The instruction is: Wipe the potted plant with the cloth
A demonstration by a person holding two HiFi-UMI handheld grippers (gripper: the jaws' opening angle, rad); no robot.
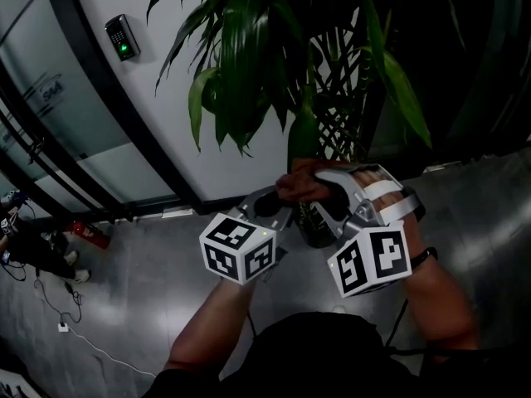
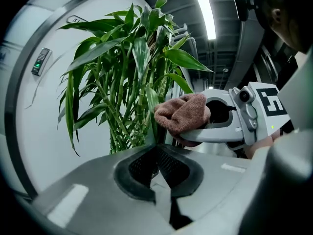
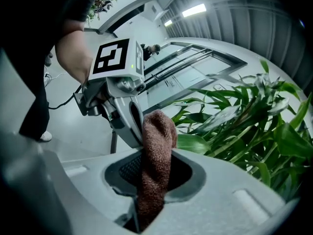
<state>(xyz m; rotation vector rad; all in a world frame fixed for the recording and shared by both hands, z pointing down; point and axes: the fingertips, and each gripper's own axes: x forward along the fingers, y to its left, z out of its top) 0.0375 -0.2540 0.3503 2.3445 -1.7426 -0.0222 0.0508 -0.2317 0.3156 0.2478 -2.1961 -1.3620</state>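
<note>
So that it cannot sway, we shut the left gripper (image 2: 157,166) on, apparently, one leaf (image 2: 151,104) of the potted plant (image 2: 127,67); the right gripper (image 3: 151,180) clamps the cloth (image 3: 156,146) just beside it.

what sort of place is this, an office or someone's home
Most likely an office or commercial building lobby, not a home: a wall-mounted access reader with a green light, glass partitions in black frames, a ceiling strip light, and a tall potted plant.
</note>
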